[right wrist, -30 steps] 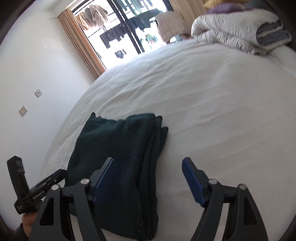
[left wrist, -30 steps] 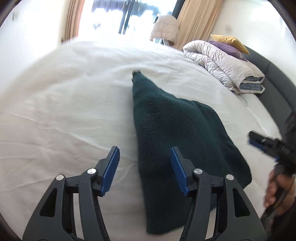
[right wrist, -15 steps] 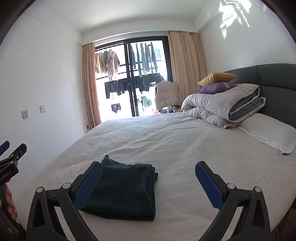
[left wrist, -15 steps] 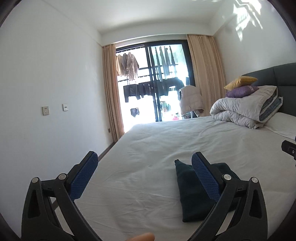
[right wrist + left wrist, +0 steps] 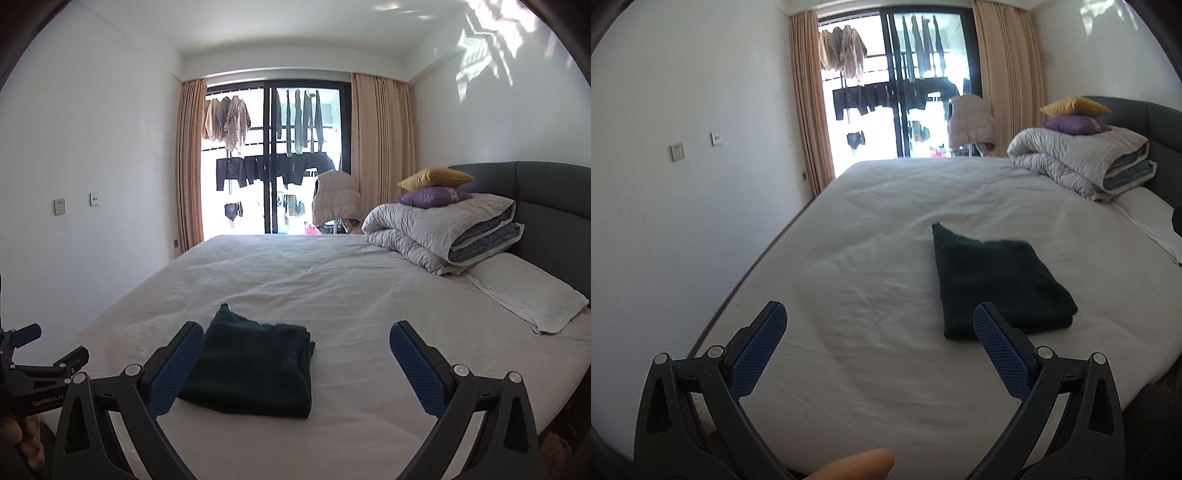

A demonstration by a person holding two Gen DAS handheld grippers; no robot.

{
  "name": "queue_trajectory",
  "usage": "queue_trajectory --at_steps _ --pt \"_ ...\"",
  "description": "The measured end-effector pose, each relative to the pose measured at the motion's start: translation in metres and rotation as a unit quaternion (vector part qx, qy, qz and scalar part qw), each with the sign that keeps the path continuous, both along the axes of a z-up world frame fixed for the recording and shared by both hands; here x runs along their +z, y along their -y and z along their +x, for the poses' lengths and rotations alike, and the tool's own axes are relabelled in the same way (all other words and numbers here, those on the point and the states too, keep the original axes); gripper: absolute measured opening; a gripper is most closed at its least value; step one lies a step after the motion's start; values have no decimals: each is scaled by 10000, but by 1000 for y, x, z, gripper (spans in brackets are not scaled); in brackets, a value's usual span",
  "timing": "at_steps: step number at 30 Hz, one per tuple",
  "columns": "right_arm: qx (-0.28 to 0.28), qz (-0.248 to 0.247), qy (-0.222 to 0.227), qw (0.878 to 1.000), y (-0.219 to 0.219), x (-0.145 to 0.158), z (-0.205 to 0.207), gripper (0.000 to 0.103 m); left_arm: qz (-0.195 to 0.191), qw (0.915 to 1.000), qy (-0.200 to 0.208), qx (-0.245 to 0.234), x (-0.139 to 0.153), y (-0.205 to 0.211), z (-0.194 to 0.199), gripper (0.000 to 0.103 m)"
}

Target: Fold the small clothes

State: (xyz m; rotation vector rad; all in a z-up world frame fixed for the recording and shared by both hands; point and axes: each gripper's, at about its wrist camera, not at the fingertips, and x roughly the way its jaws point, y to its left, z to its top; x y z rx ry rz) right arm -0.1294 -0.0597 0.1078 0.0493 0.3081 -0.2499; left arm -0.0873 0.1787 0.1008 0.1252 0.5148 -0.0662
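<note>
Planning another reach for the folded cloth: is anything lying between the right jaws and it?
Nothing visible. Only bare sheet lies between the open right gripper and the dark green cloth.

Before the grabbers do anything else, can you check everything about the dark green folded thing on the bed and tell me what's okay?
1. Dark green garment folded into a neat stack: ok, layered edges show on its right side.
2. Garment lying flat on the white bed sheet: ok, though one far corner pokes up a little.
3. Left gripper free of cloth: ok, open and holding nothing.
4. Right gripper free of cloth: ok, open and holding nothing.
5. More small clothes waiting to be folded: cannot tell, none show on the bed; only the rolled duvet and white pillow sit near the headboard.
</note>
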Motion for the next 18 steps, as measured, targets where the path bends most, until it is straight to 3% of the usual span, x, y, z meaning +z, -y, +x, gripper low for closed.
queue_trajectory --at_steps 6,18 --pt "8 380 -674 9970 1 -42 10 103 -2 9972 -738 -95 -47 4 12 103" --pt "163 464 -1135 9923 -8 -69 26 103 -154 9927 -1195 -63 -78 -1 44 103"
